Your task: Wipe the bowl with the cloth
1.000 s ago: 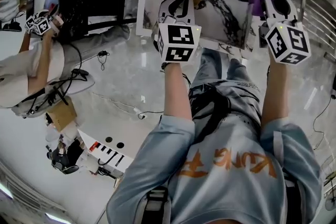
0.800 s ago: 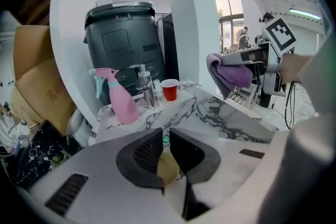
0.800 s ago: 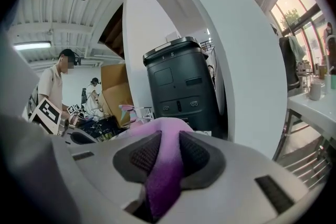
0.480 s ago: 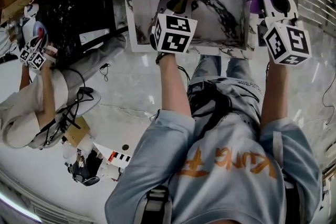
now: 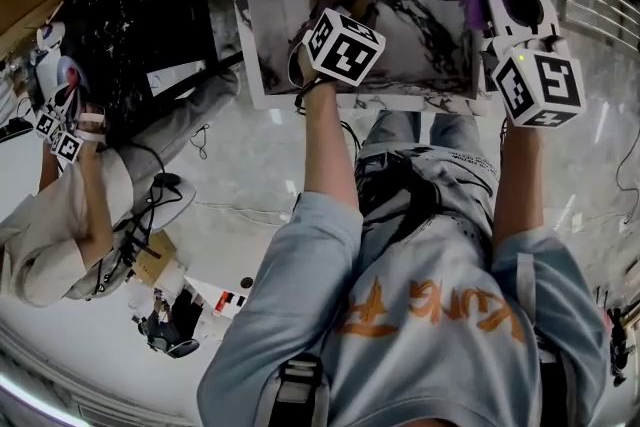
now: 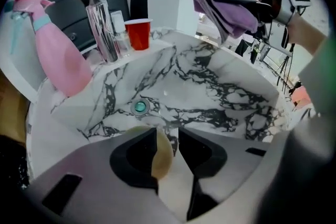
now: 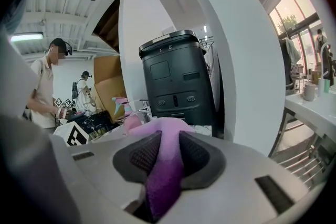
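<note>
— Marble sink [image 5: 430,40], white with dark veins, formed the ground of the scene. What stood round it?

— On the rim behind the basin stood a pink spray bottle [image 6: 55,60], a chrome faucet [image 6: 97,18] and a red cup [image 6: 139,34]. A round drain [image 6: 139,107] sat in the basin floor, and a dark bin [image 7: 178,76] rose behind the sink.

— Where was the left tool [image 6: 168,131]?

— It pointed steeply down into the basin, short of the drain. Its jaws had just been opening and stood apart. The tan bowl [image 6: 161,153] lay between them, close against the left-hand jaw as the left gripper view showed it, with a clear gap to the other jaw. In the head view the bowl showed as a brown rim inside the basin, just beyond the tool.

— And the right tool [image 7: 169,136]?

— It was raised over the sink's right edge, with its jaws clamped on the purple cloth [image 7: 163,176]. The cloth bulged past the tips and trailed in a fold beneath them, well apart from the bowl.
</note>
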Tool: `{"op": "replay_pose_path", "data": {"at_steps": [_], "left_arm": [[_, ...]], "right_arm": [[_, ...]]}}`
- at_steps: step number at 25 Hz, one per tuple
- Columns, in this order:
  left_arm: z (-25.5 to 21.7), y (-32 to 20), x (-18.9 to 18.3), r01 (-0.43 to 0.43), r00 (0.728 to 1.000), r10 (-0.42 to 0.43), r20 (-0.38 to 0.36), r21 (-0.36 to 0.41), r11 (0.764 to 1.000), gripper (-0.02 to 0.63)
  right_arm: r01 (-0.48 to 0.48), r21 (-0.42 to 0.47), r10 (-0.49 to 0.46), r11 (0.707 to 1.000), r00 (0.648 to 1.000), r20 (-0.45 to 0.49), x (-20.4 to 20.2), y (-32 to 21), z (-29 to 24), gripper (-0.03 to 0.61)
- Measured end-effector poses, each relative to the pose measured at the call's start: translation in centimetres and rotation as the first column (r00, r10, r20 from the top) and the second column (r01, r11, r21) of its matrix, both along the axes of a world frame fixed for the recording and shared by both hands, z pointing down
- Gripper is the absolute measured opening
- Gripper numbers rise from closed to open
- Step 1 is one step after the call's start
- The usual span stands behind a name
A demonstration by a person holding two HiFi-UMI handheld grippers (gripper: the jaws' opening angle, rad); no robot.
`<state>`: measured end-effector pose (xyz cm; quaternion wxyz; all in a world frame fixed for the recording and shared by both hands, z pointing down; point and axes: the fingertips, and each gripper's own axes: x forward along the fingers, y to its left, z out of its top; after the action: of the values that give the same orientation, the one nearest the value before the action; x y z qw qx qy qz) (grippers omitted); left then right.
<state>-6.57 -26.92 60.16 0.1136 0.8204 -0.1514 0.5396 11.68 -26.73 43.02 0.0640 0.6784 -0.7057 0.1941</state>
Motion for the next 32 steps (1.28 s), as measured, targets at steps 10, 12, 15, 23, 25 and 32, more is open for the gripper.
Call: {"op": "replay_pose_path", "data": {"at_steps": [10, 12, 15, 23, 25, 32], "left_arm": [[5.0, 1.0, -0.5, -0.015, 0.990, 0.035, 0.137, -0.150, 0.989, 0.146], [5.8, 1.4, -0.6, -0.009, 0.987, 0.036, 0.156, -0.172, 0.985, 0.146], [6.9, 2.1, -0.8, -0.022, 0.981, 0.058, 0.187, -0.192, 0.981, 0.146], [6.9, 1.8, -0.5, -0.006, 0.981, 0.035, 0.190, -0.151, 0.989, 0.060], [6.2, 1.7, -0.4, 0.003, 0.983, 0.022, 0.183, -0.132, 0.991, 0.049], [2.1, 0.8, 0.5, 0.150, 0.989, -0.150, 0.009, -0.102, 0.983, 0.031]], "right_arm": [[0.016, -0.014, -0.017, 1.000, 1.000, -0.011, -0.7, -0.3, 0.4, 0.112], [0.019, -0.014, -0.019, 1.000, 1.000, -0.011, -0.6, -0.3, 0.4, 0.112], [0.023, -0.016, -0.023, 1.000, 1.000, -0.007, -0.6, -0.1, 0.5, 0.112], [0.024, -0.015, -0.024, 1.000, 1.000, -0.003, 0.1, 0.8, 0.3, 0.112], [0.024, -0.011, -0.024, 1.000, 1.000, -0.003, 0.3, 1.1, 0.1, 0.112], [0.047, 0.014, -0.047, 0.999, 0.999, -0.008, 0.4, 1.9, -1.3, 0.112]]}}
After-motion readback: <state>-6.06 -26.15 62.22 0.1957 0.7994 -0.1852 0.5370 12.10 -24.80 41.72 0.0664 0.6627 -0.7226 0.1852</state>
